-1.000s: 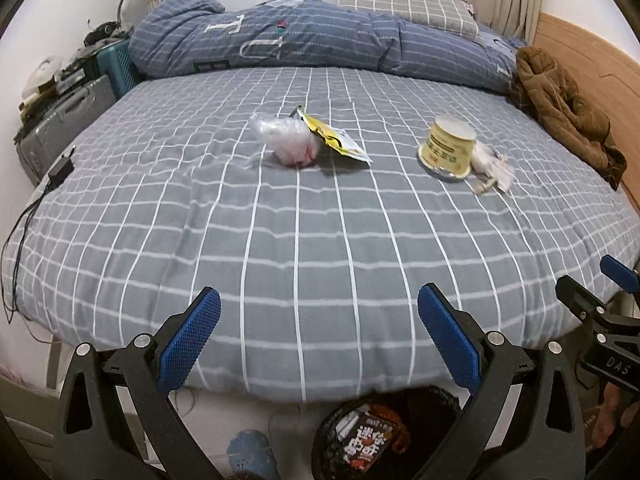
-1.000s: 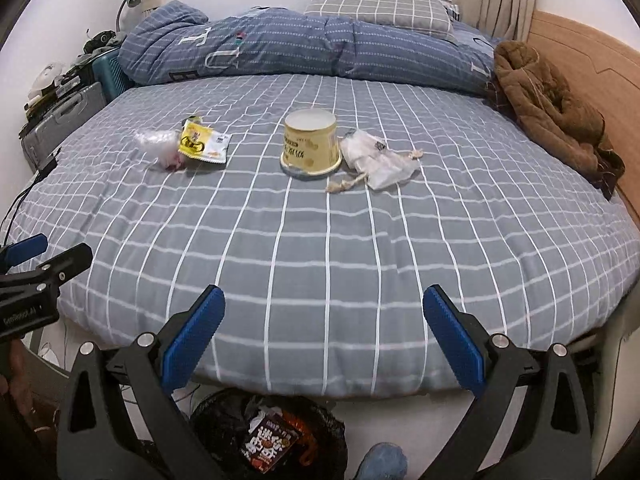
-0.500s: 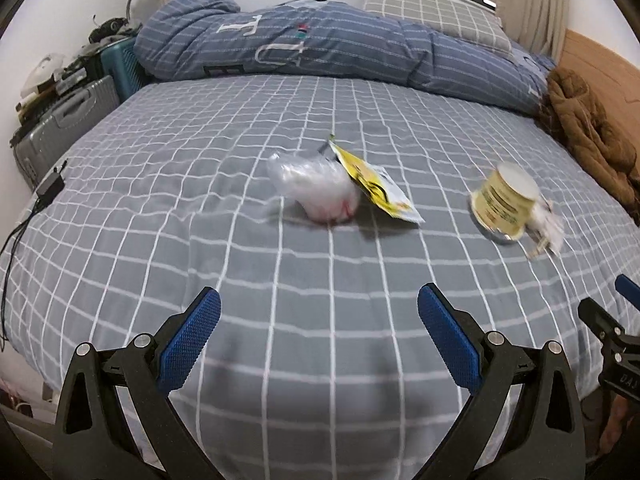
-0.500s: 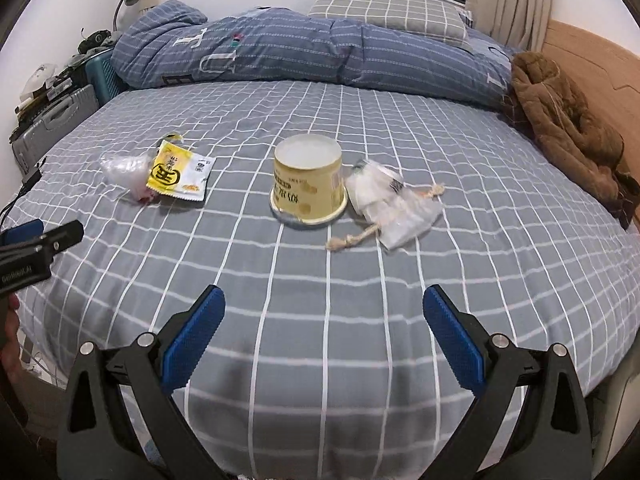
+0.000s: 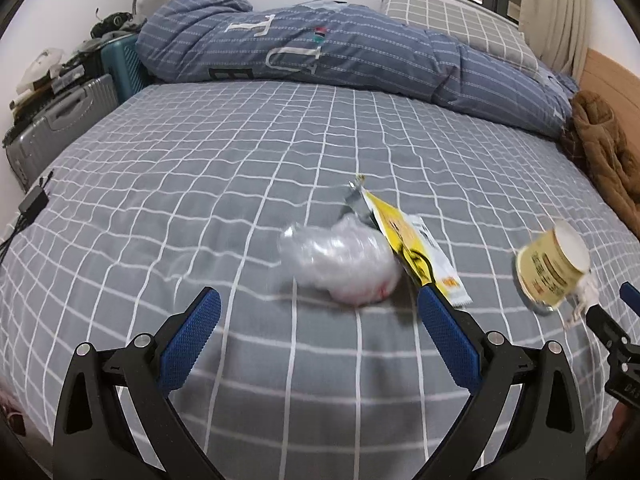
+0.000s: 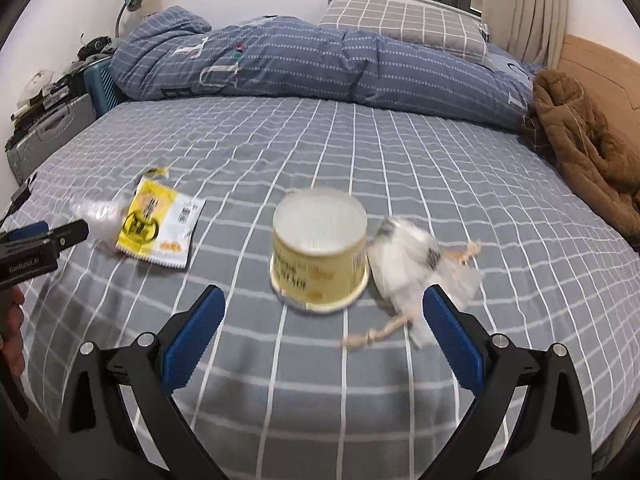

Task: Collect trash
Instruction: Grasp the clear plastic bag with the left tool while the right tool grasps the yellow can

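On the grey checked bed (image 5: 200, 184) lie a crumpled clear plastic bag (image 5: 344, 260), a yellow snack wrapper (image 5: 416, 248) beside it, an upside-down yellow paper cup (image 6: 320, 256) and a white crumpled wrapper with a string (image 6: 416, 272). My left gripper (image 5: 320, 336) is open and empty, just in front of the plastic bag. My right gripper (image 6: 324, 336) is open and empty, just in front of the cup. The cup also shows in the left wrist view (image 5: 552, 268), and the yellow wrapper in the right wrist view (image 6: 156, 228).
A rolled blue quilt (image 6: 320, 68) and a checked pillow (image 6: 404, 20) lie at the head of the bed. A brown coat (image 6: 584, 148) lies at the right edge by the wooden board. Suitcases (image 5: 60, 120) stand left of the bed.
Both grippers have moved forward over the bed, toward the trash. The bin below the bed edge has left the view. Both stay open.
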A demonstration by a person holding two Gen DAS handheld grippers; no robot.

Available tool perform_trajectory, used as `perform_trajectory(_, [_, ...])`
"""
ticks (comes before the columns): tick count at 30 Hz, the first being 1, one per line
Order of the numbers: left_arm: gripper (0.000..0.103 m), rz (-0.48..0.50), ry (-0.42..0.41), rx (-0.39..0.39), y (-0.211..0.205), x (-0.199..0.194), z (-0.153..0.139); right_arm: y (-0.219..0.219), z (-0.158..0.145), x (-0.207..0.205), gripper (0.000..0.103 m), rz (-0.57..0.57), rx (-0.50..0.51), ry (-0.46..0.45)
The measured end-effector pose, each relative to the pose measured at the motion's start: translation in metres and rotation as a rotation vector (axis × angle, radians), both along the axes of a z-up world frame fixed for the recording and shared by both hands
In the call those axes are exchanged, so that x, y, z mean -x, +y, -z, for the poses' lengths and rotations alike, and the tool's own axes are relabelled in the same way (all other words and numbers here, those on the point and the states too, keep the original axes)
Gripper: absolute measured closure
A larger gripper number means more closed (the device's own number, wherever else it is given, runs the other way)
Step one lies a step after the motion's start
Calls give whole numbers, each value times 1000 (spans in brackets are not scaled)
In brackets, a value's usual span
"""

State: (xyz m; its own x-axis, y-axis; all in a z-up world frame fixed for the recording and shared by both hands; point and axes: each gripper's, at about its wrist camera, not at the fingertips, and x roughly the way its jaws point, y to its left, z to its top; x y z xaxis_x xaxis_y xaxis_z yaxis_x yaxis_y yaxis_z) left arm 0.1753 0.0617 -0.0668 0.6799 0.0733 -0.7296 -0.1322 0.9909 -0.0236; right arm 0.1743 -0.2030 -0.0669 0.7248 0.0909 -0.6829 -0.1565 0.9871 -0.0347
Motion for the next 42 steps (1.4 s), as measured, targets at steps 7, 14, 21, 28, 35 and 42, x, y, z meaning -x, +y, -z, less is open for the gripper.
perform_trajectory(7, [9,7,7,-3,3,-27,8,5,2,-33,8,-4,-17,-12])
perform_trajectory(14, [27,48,21,15,-1,-41,17,10,12,-54,21,-21,-14,6])
perform_trajectory(21, [51,98,40,44,-11,-44,25,12,18,-56,38,-28,3,7])
perform_trajectory(28, [59,101,37,51,-15,-40,21,9,13,-51,38,-30,-9,-12])
perform_trajectory(35, [60,91,-3,52,-17,-24,-1,10,-7,-40,38,-39,-23,-54])
perform_trajectory(42, [60,101,-33,46,-27,-6,-18,13,-23,-21,38,-49,-33,-81])
